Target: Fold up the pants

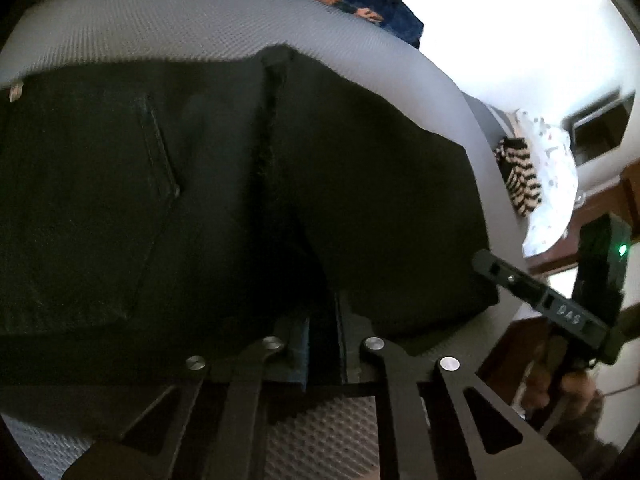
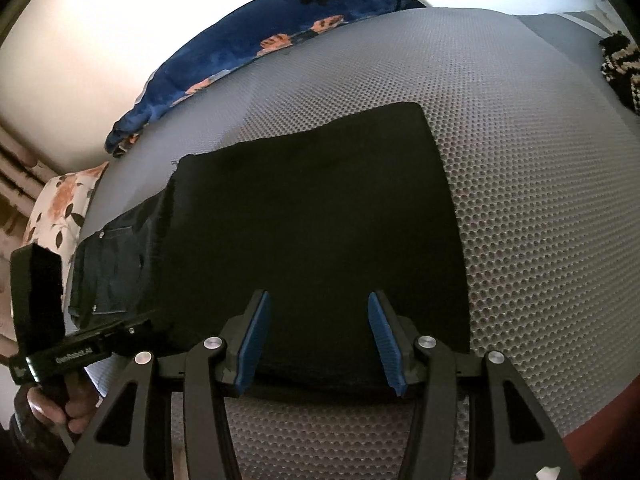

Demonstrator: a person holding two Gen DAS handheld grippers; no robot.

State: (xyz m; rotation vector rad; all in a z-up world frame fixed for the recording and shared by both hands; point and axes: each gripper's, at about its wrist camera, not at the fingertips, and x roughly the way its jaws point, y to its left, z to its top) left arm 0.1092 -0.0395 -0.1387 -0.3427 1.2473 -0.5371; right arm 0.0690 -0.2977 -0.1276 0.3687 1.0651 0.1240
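Black denim pants [image 2: 312,216], already doubled over, lying flat on the grey honeycomb-mesh mattress cover [image 2: 540,220] of the bed. Waistband and riveted pocket out at nine o'clock in the right wrist view, folded leg section filling the centre.

Left gripper [image 1: 322,344] down at six o'clock in its own view, fingers [image 1: 298,344] pinched almost fully together right on the near edge of the dark cloth. A fold of fabric looks caught between them, though the shadow there makes the bite hard to confirm.

Right gripper [image 2: 320,344] poised at six o'clock over the near hem, blue-padded fingers [image 2: 254,344] about half spread, cloth lying between and beneath them but nothing clamped yet. Each tool showing in the other's view: right one at four o'clock from the left camera, left one at eight o'clock from the right.

Blue blanket with orange paw prints [image 2: 256,56] bunched at eleven o'clock, floral pillow [image 2: 64,208] at nine, striped black-and-cream cloth [image 1: 518,176] off at three.

Risks from here, as a judgement: only the top layer pinched on the left, so layers peeling apart on lift. One-sided grip while the right stays unclamped, so a skewed, twisted fold. Thick denim slipping from a shallow edge bite.
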